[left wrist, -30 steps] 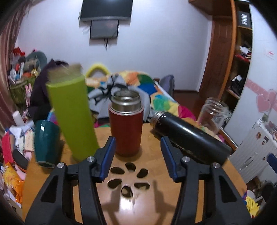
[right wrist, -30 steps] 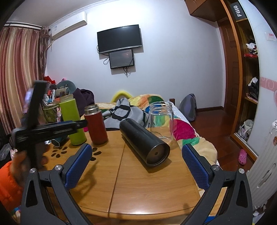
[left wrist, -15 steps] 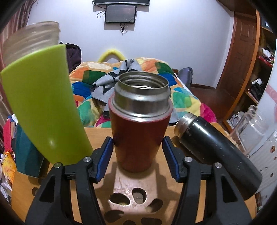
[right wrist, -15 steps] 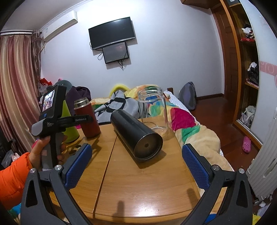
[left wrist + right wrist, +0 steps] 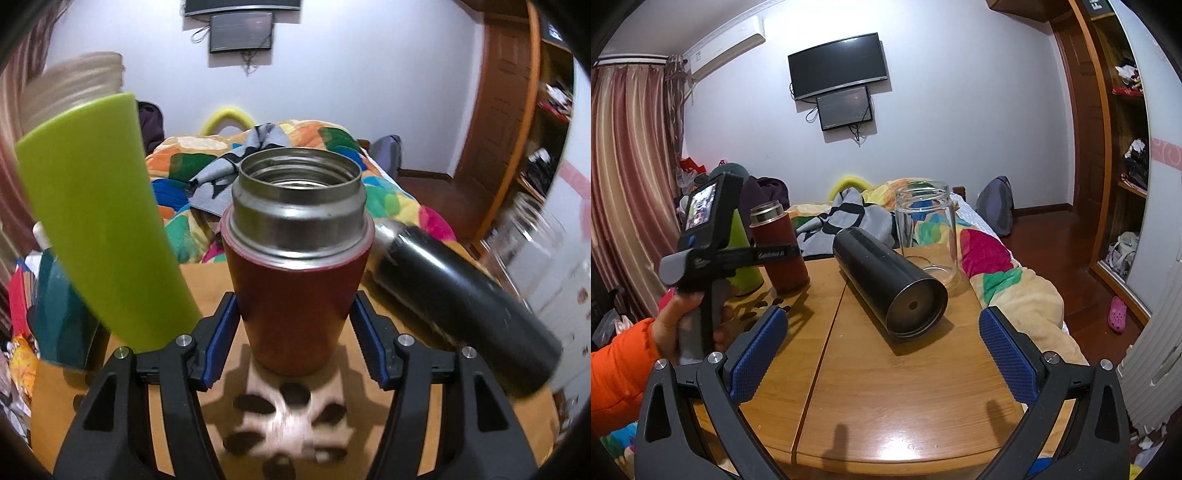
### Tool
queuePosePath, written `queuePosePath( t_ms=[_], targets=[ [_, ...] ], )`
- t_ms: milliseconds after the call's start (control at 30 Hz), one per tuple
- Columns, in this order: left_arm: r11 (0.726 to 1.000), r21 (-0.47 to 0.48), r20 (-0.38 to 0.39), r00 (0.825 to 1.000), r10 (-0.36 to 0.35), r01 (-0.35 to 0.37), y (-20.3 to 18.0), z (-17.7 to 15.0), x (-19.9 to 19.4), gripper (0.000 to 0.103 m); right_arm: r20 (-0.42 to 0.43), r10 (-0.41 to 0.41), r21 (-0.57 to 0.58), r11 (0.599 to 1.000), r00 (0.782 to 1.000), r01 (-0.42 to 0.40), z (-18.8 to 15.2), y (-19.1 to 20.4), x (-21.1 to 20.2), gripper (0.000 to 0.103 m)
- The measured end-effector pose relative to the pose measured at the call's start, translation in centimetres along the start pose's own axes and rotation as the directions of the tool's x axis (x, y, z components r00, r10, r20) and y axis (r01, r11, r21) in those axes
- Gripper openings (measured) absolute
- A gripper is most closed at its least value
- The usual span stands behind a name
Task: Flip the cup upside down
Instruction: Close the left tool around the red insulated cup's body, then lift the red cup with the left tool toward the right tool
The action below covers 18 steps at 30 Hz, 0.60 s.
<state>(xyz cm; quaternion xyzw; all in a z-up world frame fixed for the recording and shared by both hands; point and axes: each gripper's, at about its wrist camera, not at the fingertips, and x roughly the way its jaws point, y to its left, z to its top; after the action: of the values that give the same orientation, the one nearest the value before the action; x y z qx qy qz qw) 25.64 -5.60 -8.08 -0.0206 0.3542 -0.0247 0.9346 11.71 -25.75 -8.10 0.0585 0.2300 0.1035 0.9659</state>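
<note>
Now our left gripper (image 5: 293, 338) brackets the upright red cup (image 5: 297, 284) on the table (image 5: 905, 387), pads beside it, contact unclear. We see its steel mouth open, apparently empty. Our right gripper (image 5: 882, 352) gapes wide, holding nothing.

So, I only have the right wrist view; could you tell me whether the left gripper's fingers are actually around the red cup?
Observer: Yes, the left gripper has its fingers on either side of the red cup, low on its body. They look open, not yet clamped.
Operator: Thank you. Is the cup lidded?
Observer: No, its steel mouth is uncovered, and what shows of the inside looks empty.
Operator: Is anything crowding the grasp?
Observer: The green bottle stands just outside one finger, very close to it.
</note>
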Motion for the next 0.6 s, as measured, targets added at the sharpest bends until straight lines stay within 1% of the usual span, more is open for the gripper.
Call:
queuePosePath(
  t_ms=[200,333,400,533,600],
  targets=[
    [0.996,0.062,0.002,0.998,-0.066,0.066,0.0,-3.9,-5.0,0.061,0.007,0.008,-0.033,0.999,1.000,-0.007,-0.4,0.8,-0.3,0.103],
    [0.991,0.120,0.036,0.997,-0.068,0.063,-0.4,-6.7,-8.3,0.061,0.004,0.023,-0.050,0.998,1.000,-0.023,-0.8,1.3,-0.6,0.103],
    [0.987,0.135,0.044,0.995,-0.091,0.084,-0.5,-8.0,-9.8,0.061,0.003,0.034,-0.060,0.998,0.999,-0.033,-1.1,1.6,-0.7,0.103],
    [0.978,0.143,0.023,0.987,-0.156,0.152,-0.8,-8.8,-11.1,0.061,-0.010,0.062,-0.083,0.995,0.998,-0.062,-1.7,2.3,-1.0,0.103],
    [0.975,0.127,0.003,0.983,-0.182,0.181,-0.6,-8.7,-11.1,0.061,-0.014,0.063,-0.094,0.993,0.998,-0.064,-2.0,2.7,-1.1,0.103]
  ],
)
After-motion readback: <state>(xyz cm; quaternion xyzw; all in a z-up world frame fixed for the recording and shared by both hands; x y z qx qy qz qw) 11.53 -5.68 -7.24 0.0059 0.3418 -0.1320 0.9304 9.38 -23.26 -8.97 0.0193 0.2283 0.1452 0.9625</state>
